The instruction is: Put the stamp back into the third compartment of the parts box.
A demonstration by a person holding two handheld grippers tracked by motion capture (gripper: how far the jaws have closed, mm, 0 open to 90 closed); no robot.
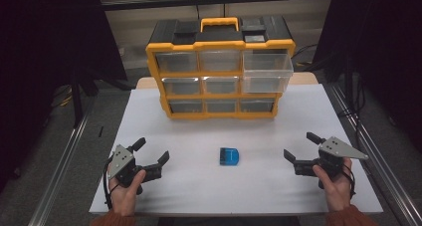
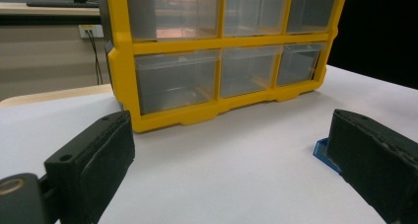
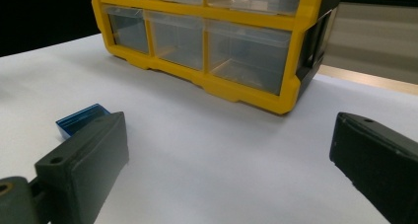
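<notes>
White tabletop (image 1: 199, 186) is being shared by a yellow drawer cabinet (image 1: 219, 76) and a small blue box (image 1: 230, 156), lying between both wide-open, empty grippers (image 1: 149, 156) (image 1: 303, 146); being low and flat, it could be pushed away rather than gripped.

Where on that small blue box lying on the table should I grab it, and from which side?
Take the small blue box across its two long side edges, coming straight down from above. It lies flat and low on the white table, so a level approach would probably scrape the surface. It sits apart from the yellow drawer cabinet, with free space all around. The right tool and the left tool both stand open, about equally near.
</notes>
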